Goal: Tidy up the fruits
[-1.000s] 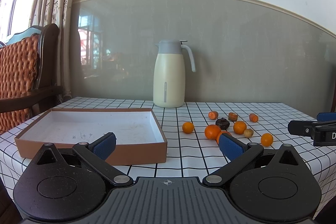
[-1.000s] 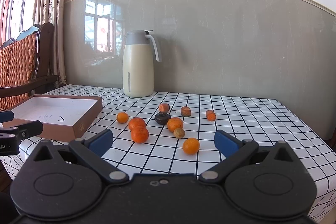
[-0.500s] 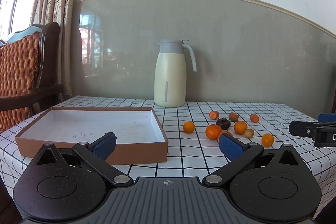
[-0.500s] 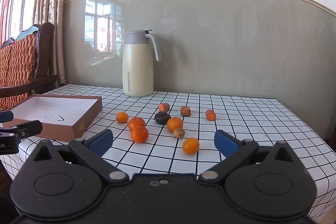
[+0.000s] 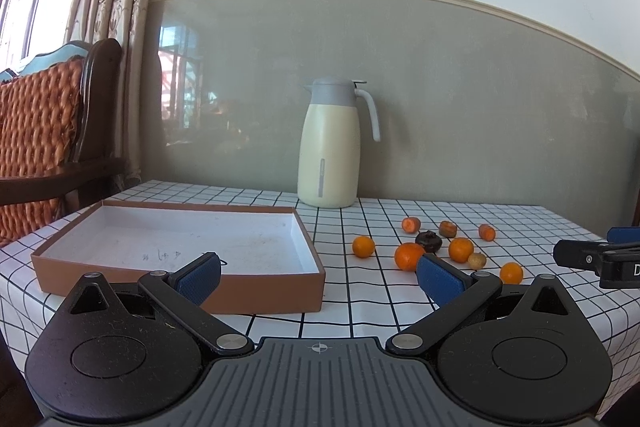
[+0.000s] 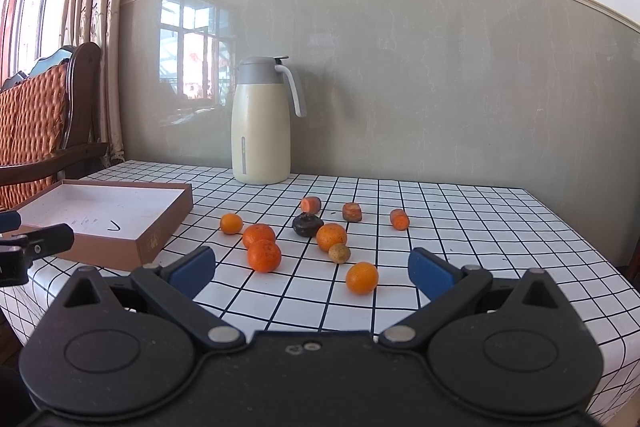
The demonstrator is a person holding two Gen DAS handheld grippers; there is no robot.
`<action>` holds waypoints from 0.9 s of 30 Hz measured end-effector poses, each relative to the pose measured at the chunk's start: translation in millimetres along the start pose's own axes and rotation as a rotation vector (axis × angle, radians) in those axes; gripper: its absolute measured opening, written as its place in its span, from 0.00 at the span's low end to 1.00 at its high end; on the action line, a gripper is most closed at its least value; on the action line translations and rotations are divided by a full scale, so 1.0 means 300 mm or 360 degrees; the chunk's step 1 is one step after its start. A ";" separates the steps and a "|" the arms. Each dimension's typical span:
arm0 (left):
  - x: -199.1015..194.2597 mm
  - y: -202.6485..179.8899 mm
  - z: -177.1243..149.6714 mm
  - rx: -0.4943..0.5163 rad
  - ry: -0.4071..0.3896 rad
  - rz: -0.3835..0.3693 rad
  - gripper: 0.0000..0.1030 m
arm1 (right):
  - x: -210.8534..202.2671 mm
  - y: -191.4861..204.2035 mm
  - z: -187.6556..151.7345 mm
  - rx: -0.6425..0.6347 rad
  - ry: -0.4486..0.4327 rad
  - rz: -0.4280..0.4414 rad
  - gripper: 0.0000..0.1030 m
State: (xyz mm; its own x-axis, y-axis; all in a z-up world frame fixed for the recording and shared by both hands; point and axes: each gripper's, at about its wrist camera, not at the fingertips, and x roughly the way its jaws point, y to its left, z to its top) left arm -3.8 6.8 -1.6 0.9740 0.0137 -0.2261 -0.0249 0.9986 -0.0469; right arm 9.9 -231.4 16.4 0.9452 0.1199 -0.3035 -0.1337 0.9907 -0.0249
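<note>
Right wrist view shows my right gripper [image 6: 312,269] with its blue pads spread wide and nothing between them, hovering over the near edge of the checked table [image 6: 500,227]. My left gripper [image 5: 318,275] is likewise parted and empty, facing the shallow brown box [image 5: 180,291] at the table's left edge; its white floor holds no fruit.

Scattered across the middle of the table, well apart from the box, lie 5 small oranges. The nearest orange [image 6: 362,277] sits alone toward the near edge, 2 more [image 6: 264,255] touch each other, and a tan round fruit [image 6: 339,253] rests against another orange. Behind them sit a dark squat fruit [image 6: 307,225] and 3 stubby orange-red pieces [image 6: 399,219]. A cream jug [image 6: 262,131] stands at the far edge.

I judge the oranges light, firm but bruisable, and prone to rolling on the smooth cloth. I would take the nearest one across its widest middle, pads level, squeezing gently. Nothing is sorted yet.
</note>
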 end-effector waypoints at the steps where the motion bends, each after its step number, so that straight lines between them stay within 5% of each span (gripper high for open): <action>1: -0.001 0.002 -0.001 -0.0008 0.0000 0.0001 1.00 | 0.003 0.001 -0.001 -0.0003 0.0005 0.0001 0.94; 16: 0.027 -0.010 0.008 0.0012 0.0073 -0.0009 1.00 | 0.012 -0.014 0.004 -0.0063 0.0093 -0.0086 0.94; 19: 0.033 -0.021 0.010 0.0011 0.0066 -0.0019 1.00 | 0.022 -0.026 0.007 -0.0039 0.0118 -0.0002 0.94; 27: 0.136 -0.117 0.006 0.0076 0.0052 -0.0115 1.00 | 0.138 -0.061 0.017 -0.0044 0.0104 -0.0123 0.94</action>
State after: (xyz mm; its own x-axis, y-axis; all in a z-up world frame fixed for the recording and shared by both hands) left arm 37.2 -27.8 -7.5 0.9650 -0.0594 -0.2556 0.0567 0.9982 -0.0181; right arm 53.1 -244.1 9.1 0.9318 0.0378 -0.3611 -0.0700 0.9946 -0.0766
